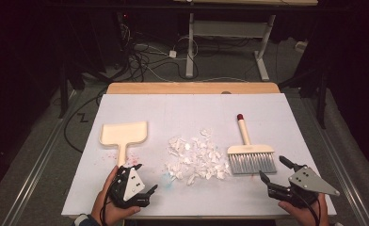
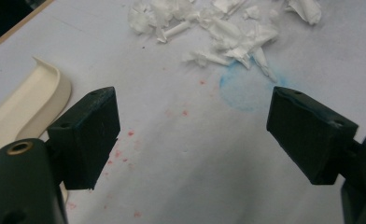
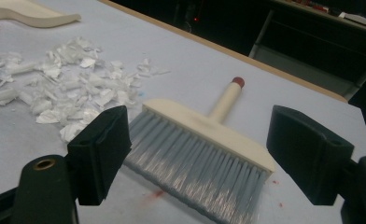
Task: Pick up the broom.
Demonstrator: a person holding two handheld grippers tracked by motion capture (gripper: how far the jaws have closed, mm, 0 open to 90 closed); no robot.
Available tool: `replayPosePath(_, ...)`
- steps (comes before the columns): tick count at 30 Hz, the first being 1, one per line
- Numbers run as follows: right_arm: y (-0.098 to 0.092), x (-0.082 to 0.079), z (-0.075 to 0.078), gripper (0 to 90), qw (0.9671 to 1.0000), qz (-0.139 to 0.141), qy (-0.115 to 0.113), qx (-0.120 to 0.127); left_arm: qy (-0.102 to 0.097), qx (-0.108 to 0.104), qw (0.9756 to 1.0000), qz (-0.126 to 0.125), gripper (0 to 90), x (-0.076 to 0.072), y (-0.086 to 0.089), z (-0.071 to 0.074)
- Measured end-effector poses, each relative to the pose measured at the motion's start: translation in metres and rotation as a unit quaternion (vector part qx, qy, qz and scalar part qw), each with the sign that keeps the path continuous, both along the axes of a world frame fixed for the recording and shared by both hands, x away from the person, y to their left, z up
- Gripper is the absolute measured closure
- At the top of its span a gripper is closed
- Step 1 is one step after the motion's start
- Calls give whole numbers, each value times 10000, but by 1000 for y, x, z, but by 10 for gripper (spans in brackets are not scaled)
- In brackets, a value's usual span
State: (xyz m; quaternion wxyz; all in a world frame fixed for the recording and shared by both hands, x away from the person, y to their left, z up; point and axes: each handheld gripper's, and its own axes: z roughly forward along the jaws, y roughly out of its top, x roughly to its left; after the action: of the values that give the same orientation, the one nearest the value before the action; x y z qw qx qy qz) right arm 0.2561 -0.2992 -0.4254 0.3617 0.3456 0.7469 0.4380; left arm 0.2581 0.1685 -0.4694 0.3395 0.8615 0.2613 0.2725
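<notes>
From above, a cream dustpan (image 1: 124, 134) lies flat on the white table cover (image 1: 182, 106) with nothing in its tray, its handle pointing back toward the person. A heap of torn white paper scraps (image 1: 196, 159) sits in the middle, just beside the grey bristles of a hand brush (image 1: 248, 153) whose cream handle ends in a red tip. The left gripper (image 1: 142, 181) hovers near the end of the dustpan's handle, jaws spread with nothing between them; the right gripper (image 1: 273, 170) sits just short of the brush's bristle edge, its jaws also standing wide apart. In the left gripper view, the curved rim of the dustpan (image 2: 29, 105) shows beside the left-hand jaw, outside the gap, and the scraps (image 2: 228, 32) lie well ahead past a faint blue stain (image 2: 246, 91). In the right gripper view, the brush (image 3: 204, 149) lies straight ahead, its bristles reaching into the space between the open jaws without touching either pad, scraps (image 3: 59, 93) off to one side.
</notes>
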Motion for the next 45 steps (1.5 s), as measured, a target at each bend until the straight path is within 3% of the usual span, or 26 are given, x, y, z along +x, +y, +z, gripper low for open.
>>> replayPosePath(17,3,16,-2,214,9998,-133,33,-135,-31,8,10000,-4,165,-1,3,-1)
replayPosePath(28,-4,62,1,210,9963,-605,575,-218,-28,80,10000,2,165,2,2,-2)
replayPosePath(30,-5,81,3,216,9922,-845,894,-204,-39,82,10000,-8,165,3,1,-2)
replayPosePath(32,-6,88,4,216,9911,-906,949,-217,-33,100,9999,-24,165,4,1,-3)
replayPosePath(33,-6,104,5,216,9891,-919,1144,-125,-30,127,9999,-29,165,4,1,-3)
replayPosePath(34,-6,104,5,216,9891,-919,1144,-125,-26,130,9999,-24,165,3,2,-3)
replayPosePath(35,-4,116,5,207,9862,-973,1334,-121,-21,121,9999,-15,165,2,3,-3)
replayPosePath(38,0,128,3,215,9839,-966,1489,-188,-23,80,10000,17,165,1,6,-3)
replayPosePath(41,13,150,-3,235,9781,-953,1815,-346,-16,80,10000,11,165,2,6,-3)
replayPosePath(42,13,150,-3,235,9781,-953,1815,-346,-13,104,9999,0,165,2,5,-3)
replayPosePath(44,21,160,-8,245,9750,-900,1996,-372,-8,149,9999,-23,165,1,4,-4)
replayPosePath(45,28,168,-13,250,9708,-906,2182,-416,0,158,9999,-30,165,1,4,-4)
